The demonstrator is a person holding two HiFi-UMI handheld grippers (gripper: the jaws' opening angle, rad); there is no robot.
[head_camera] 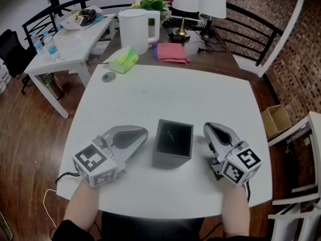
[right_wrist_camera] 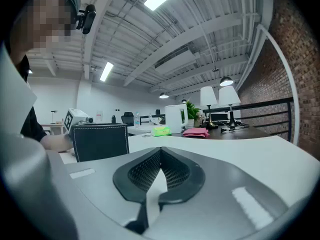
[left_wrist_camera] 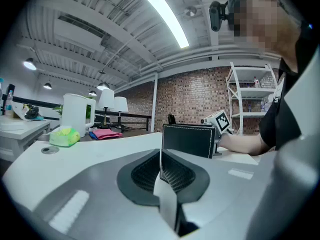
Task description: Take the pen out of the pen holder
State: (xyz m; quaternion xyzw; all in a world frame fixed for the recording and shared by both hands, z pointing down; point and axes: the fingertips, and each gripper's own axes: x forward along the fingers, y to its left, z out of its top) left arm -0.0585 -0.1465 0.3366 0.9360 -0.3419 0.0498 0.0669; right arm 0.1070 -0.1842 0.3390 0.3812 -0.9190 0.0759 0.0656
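Note:
A black square pen holder [head_camera: 173, 143] stands on the white table [head_camera: 175, 94] near its front edge. A thin dark pen [head_camera: 172, 134] lies inside it, hard to make out. My left gripper [head_camera: 144, 132] rests on the table just left of the holder, jaws shut and empty. My right gripper [head_camera: 206, 128] rests just right of it, also shut and empty. In the left gripper view the pen holder [left_wrist_camera: 189, 139] stands ahead to the right of the left gripper [left_wrist_camera: 160, 151]. In the right gripper view the pen holder [right_wrist_camera: 100, 141] stands ahead to the left of the right gripper [right_wrist_camera: 160, 150].
At the table's far edge lie a green packet [head_camera: 123, 59] and a small round grey disc [head_camera: 108, 77]. Behind stand a white kettle [head_camera: 136, 29], a pink cloth [head_camera: 170, 52], two lamps [head_camera: 184, 4] and a plant. A second white table [head_camera: 70, 40] with bottles is far left.

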